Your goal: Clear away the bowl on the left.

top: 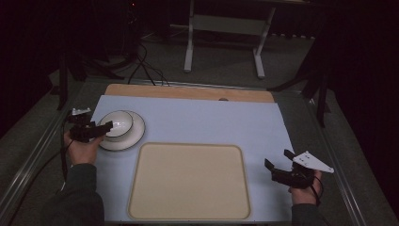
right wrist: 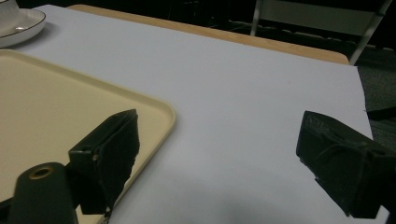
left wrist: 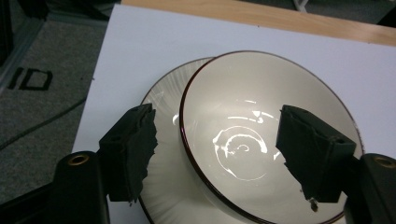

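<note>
bowl (left wrist: 261,140) on plate (left wrist: 161,154) | rim between left tool (left wrist: 224,154) spread jaws

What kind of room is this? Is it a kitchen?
Probably not a kitchen; it looks more like a dim workshop or test room. A table with a pale sheet holds just a bowl on a plate and a bare tray. Cables trail over carpet, near a metal stand.
</note>
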Motion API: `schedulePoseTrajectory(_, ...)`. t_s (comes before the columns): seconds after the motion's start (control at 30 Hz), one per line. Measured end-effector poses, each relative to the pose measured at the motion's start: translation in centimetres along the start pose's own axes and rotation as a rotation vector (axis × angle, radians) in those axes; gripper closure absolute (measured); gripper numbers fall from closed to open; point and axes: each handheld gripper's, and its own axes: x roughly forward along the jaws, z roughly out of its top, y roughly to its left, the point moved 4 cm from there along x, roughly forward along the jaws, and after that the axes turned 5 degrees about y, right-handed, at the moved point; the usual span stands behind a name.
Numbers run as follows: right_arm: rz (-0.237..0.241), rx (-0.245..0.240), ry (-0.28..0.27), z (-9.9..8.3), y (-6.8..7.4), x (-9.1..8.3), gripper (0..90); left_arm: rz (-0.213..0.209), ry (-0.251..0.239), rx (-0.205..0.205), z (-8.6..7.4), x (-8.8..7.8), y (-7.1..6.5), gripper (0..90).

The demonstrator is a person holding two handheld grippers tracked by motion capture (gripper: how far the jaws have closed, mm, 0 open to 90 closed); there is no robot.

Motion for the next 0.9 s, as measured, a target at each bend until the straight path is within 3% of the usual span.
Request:
schedulePoseTrajectory(0.3,-0.004,0.004,-0.005,0.1,-0.1,-0.1,12.9,0.031,0.050,-0.027,-0.3,1.2,0.3,38.8)
schedulePoseTrajectory(0.5,-0.008,0.004,-0.007,0.1,-0.1,-0.1,13.2,0.062,0.073,-0.012,-0.5,1.5,0.1,46.3)
schedulePoseTrajectory(0.53,-0.008,0.004,-0.009,0.1,-0.1,-0.2,13.1,0.068,0.103,-0.033,-0.8,1.9,0.1,50.9)
schedulePoseTrajectory(0.73,-0.010,0.003,-0.008,0.1,-0.1,-0.1,13.3,0.044,0.147,-0.064,-1.3,2.7,0.1,61.1)
schedulePoseTrajectory(0.9,-0.009,0.002,-0.010,0.1,-0.1,-0.2,13.3,0.047,0.151,-0.089,-1.3,2.7,0.1,64.6)
